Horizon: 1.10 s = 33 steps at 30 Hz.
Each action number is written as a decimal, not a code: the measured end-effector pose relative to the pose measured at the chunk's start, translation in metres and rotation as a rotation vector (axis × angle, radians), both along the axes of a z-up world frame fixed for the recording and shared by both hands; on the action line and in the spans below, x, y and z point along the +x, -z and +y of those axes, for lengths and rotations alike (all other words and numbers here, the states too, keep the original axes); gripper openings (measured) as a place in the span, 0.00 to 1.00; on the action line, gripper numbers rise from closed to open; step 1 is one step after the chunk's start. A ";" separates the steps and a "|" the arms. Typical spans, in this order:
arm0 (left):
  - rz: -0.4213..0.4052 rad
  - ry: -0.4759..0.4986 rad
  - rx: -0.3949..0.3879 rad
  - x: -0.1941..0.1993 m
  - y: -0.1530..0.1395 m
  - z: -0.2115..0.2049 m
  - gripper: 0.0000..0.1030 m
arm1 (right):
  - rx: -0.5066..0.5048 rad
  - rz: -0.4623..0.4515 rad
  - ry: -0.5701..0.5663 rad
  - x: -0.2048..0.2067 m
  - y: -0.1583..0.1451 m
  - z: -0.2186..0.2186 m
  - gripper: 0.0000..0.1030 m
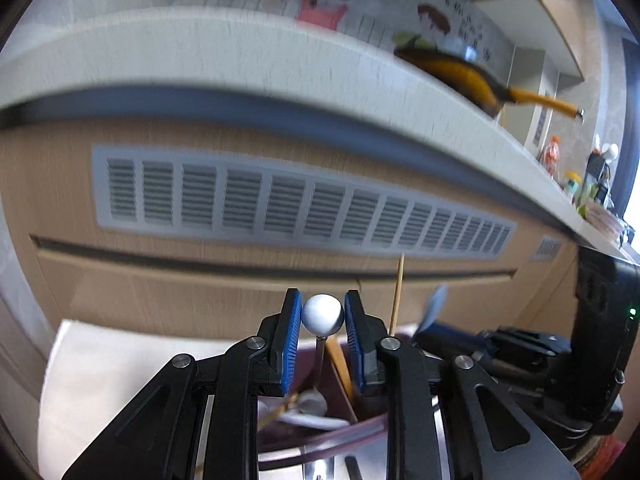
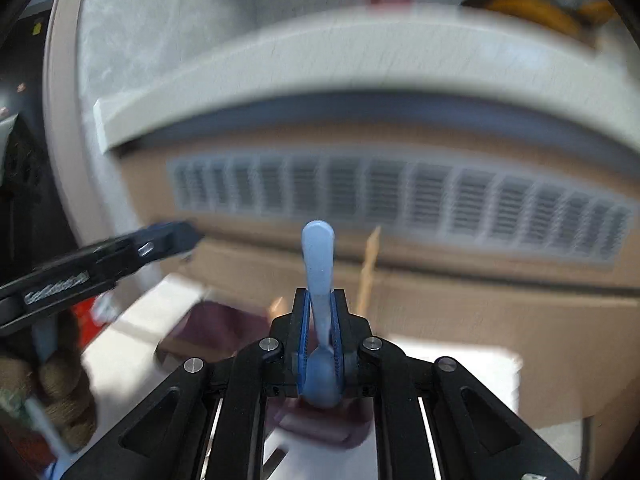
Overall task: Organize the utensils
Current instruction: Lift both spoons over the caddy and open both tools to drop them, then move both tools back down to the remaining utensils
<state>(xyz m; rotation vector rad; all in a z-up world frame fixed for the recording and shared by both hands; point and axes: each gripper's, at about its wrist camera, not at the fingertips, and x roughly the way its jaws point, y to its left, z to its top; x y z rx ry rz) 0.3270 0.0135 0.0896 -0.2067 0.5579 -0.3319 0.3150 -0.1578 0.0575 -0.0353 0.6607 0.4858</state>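
Both wrist views are smeared by motion blur, and my own gripper bodies cover the lower part of each, so I can only partly see the purple utensil holder [image 1: 340, 376] beneath them. Inside it I make out a whitish spoon bowl [image 1: 310, 402] and a wooden chopstick [image 1: 397, 292] standing up, little else. My left gripper [image 1: 323, 314] sits narrowly parted with a white ball-topped metal utensil [image 1: 322, 314] between its blue pads [image 1: 294, 320]; whether the pads press on the ball I cannot tell. My right gripper [image 2: 319, 308] is clamped on a light blue spoon [image 2: 319, 256], handle pointing up, above the holder. Behind, a vented wooden cabinet front [image 1: 280, 204] fills the background.
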 end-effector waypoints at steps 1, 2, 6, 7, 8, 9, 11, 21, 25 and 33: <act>0.007 0.005 -0.001 -0.001 0.002 -0.001 0.27 | 0.016 0.049 -0.007 0.003 0.007 -0.002 0.11; 0.003 0.004 0.000 -0.003 0.002 -0.001 0.34 | 0.024 0.065 0.005 0.003 0.009 -0.005 0.11; -0.055 -0.003 -0.007 -0.030 -0.014 0.007 0.45 | 0.020 0.022 0.068 -0.015 -0.001 -0.019 0.11; -0.069 -0.015 -0.001 -0.039 -0.019 0.010 0.46 | 0.007 -0.004 0.083 -0.024 -0.005 -0.022 0.11; -0.072 -0.019 0.002 -0.047 -0.021 0.012 0.46 | -0.011 -0.023 0.091 -0.034 -0.007 -0.023 0.12; -0.076 -0.023 0.004 -0.056 -0.023 0.014 0.47 | -0.024 -0.030 0.094 -0.040 -0.008 -0.024 0.15; -0.058 -0.032 0.026 -0.072 -0.018 0.017 0.47 | -0.060 -0.029 0.090 -0.058 -0.005 -0.025 0.24; 0.177 -0.060 0.089 -0.130 0.063 0.037 0.47 | -0.171 0.157 -0.018 -0.109 0.060 -0.007 0.27; 0.218 -0.105 0.108 -0.139 0.087 0.043 0.47 | -0.109 0.273 -0.057 -0.121 0.086 -0.002 0.27; 0.270 -0.162 0.112 -0.142 0.107 0.055 0.47 | -0.139 0.351 0.039 -0.100 0.117 0.030 0.27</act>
